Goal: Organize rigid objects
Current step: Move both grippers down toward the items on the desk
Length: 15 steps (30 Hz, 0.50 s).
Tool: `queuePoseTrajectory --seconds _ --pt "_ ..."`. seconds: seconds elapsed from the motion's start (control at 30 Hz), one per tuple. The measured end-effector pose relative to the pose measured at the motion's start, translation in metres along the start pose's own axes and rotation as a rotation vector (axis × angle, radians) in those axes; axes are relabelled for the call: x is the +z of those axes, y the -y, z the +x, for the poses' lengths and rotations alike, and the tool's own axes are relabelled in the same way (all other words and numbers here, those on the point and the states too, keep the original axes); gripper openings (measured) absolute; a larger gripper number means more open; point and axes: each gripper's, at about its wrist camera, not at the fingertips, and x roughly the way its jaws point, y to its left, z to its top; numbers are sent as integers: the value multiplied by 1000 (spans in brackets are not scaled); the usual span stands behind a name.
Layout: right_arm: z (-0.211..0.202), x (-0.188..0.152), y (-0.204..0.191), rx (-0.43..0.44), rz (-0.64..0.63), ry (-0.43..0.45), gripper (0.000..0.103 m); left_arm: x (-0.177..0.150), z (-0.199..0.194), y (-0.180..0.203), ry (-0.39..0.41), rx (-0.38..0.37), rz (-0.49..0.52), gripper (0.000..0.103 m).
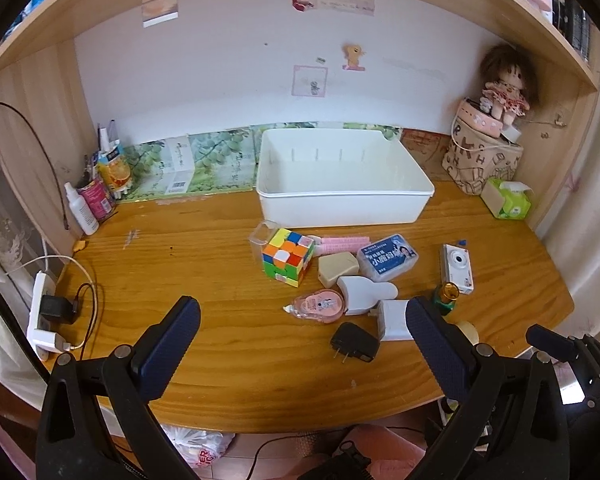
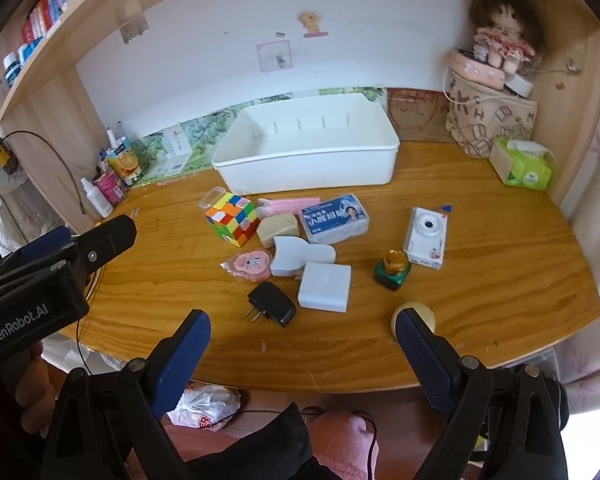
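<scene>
A white bin (image 1: 342,206) (image 2: 312,166) stands at the back of the wooden desk (image 1: 204,264) (image 2: 480,280). In front of it lie a colour cube (image 1: 287,256) (image 2: 232,220), a blue-labelled box (image 1: 386,258) (image 2: 335,218), a white camera (image 1: 457,268) (image 2: 426,237), a green bottle (image 1: 445,296) (image 2: 392,269), a white charger (image 1: 392,319) (image 2: 324,286), a black plug (image 1: 354,342) (image 2: 271,303) and a pink tape roller (image 1: 320,305) (image 2: 250,264). My left gripper (image 1: 302,314) hovers open before the pile, holding nothing. My right gripper (image 2: 302,326) is open too, near the front edge.
A doll (image 1: 504,88) sits on a patterned bag (image 1: 480,160) at the back right, beside a green tissue pack (image 1: 508,198) (image 2: 524,168). Bottles and a cup of pens (image 1: 96,192) stand at the back left. A power strip (image 1: 42,316) with cables lies at the left edge.
</scene>
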Motion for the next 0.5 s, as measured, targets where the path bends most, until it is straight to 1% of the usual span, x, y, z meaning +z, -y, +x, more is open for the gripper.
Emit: queuePoseTrajectory --seconds 0.23,0.37,0.5 --pt "8 -8 10 -41 51 -57 94 3 14 12 -49 -48 47 102" --pt "12 -11 21 -62 89 -89 94 4 28 22 -106 -74 64 102" --pt "24 -15 41 -64 145 -152 94 2 42 35 -175 -106 80 102"
